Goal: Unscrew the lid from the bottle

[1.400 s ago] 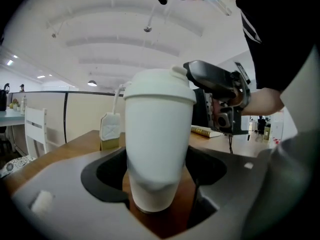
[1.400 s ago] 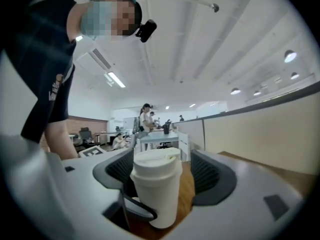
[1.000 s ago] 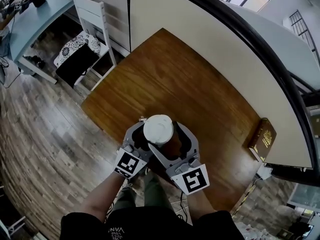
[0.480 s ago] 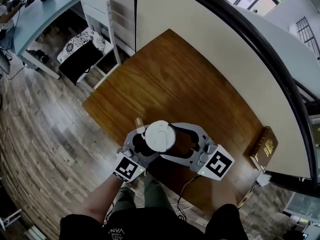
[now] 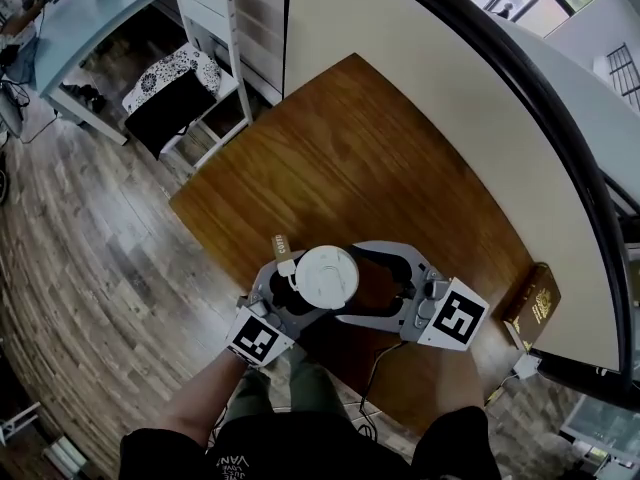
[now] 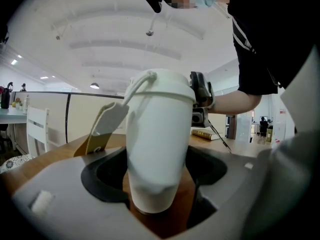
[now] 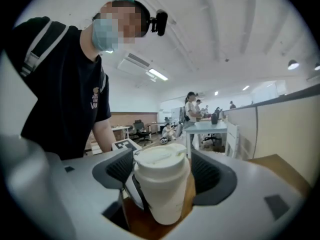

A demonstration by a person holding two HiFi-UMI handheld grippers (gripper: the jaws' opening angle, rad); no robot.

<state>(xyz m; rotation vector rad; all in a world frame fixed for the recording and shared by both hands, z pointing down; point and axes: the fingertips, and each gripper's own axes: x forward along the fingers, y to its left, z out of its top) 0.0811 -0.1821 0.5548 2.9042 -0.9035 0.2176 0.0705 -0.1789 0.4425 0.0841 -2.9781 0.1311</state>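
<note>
Snugly, left claw (image 6: 156, 191) grips the bottle (image 6: 159, 134) low down — right claw (image 7: 162, 176) clamps its lid (image 7: 161, 159).

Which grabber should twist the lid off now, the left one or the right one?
Right, probably. The right gripper has its jaws up around the lid, while the left gripper holds the bottle lower down, steadying it.

**Both grippers closing on the bottle (image 5: 327, 282) at the table's near edge**

The white lid (image 5: 326, 272) is facing straight up at the camera, with the bottle standing on the wooden table (image 5: 350, 158). The left gripper (image 5: 298, 288) is hugging it from the left and the right gripper (image 5: 352, 284) from the right. A small tan tag (image 5: 281, 242) is sticking out beside the lid. A brown book (image 5: 532, 306) is lying at the table's right edge, and a white chair (image 5: 205, 28) is sitting beyond the far-left corner.
</note>
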